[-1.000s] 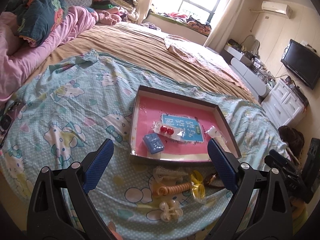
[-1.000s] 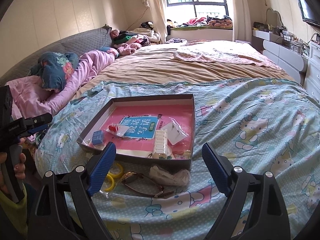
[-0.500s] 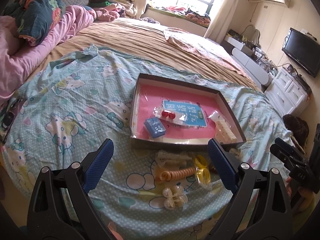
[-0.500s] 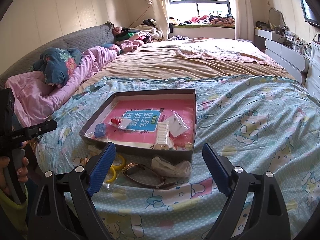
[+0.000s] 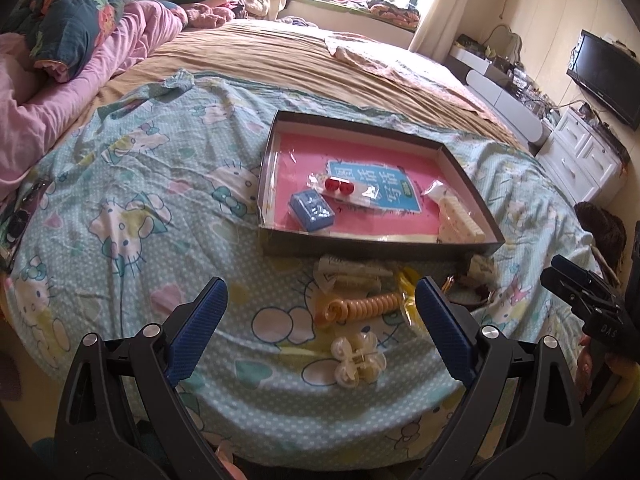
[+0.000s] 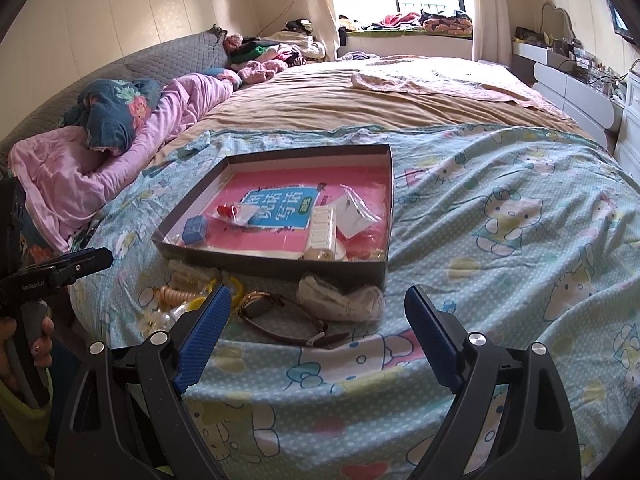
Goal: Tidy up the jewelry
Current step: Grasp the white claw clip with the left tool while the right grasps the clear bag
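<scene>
Both tools, the left tool (image 5: 320, 312) and the right tool (image 6: 318, 320), hang agape and empty. Just ahead lie a watch (image 6: 280, 314), a spiral band (image 5: 360, 306) and a clip (image 5: 356, 358), unsorted; beyond, the tray (image 5: 384, 246) holds several pieces. Roughly half seems left.

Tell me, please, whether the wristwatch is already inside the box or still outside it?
Outside. The wristwatch lies on the blanket in front of the box's near wall, apart from the open right gripper.

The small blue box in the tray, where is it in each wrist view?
Left wrist: small blue box sits centre frame, in the tray's near left corner.
Right wrist: it lies left of centre, same corner.
Shared landmark: the bagged red beads beside it.
</scene>
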### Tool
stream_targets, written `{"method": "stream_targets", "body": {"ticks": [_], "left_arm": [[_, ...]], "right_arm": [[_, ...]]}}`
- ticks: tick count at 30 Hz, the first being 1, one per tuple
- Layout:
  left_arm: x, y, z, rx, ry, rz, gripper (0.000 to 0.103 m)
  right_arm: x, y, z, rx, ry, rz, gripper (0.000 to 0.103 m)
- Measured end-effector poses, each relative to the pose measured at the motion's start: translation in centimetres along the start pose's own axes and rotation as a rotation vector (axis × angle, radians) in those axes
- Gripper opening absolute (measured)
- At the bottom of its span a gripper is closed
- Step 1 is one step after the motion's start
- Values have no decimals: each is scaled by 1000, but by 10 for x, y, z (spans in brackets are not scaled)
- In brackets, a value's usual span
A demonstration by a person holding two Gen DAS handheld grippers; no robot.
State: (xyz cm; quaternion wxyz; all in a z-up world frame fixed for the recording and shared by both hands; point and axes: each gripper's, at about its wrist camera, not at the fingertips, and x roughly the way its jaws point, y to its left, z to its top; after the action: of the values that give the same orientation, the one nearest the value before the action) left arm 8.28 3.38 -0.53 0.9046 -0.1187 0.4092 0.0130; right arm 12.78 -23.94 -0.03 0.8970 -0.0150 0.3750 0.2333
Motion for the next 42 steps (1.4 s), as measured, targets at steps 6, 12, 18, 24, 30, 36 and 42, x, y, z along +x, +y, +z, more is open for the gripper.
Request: {"method": "stream_targets", "body": {"ticks": [6,12,18,24,30,36,42], "left_arm": [[5,-2,-9,14,27,10,88],[12,-7,-20,38,63,14,88],[20,-11,-30,61,97,16,88],[32,-16,-40,84,134,16,88],[43,-19,-48,93,163,21,88],[51,-22,-54,104,174,21,76],[56,-28,-57,129,177,27,64]], "right_arm": [[6,0,-5,4,21,10,87],[13,4,-12,-3,47,23,87],[20,4,-16,-3,66,17,87],[33,-7,-17,46,88,-2,87],[52,-17,-16,84,113,-22,87],[72,-25,-9,129,133,-18,87],[90,-26,0,143,153,-11,87]]}}
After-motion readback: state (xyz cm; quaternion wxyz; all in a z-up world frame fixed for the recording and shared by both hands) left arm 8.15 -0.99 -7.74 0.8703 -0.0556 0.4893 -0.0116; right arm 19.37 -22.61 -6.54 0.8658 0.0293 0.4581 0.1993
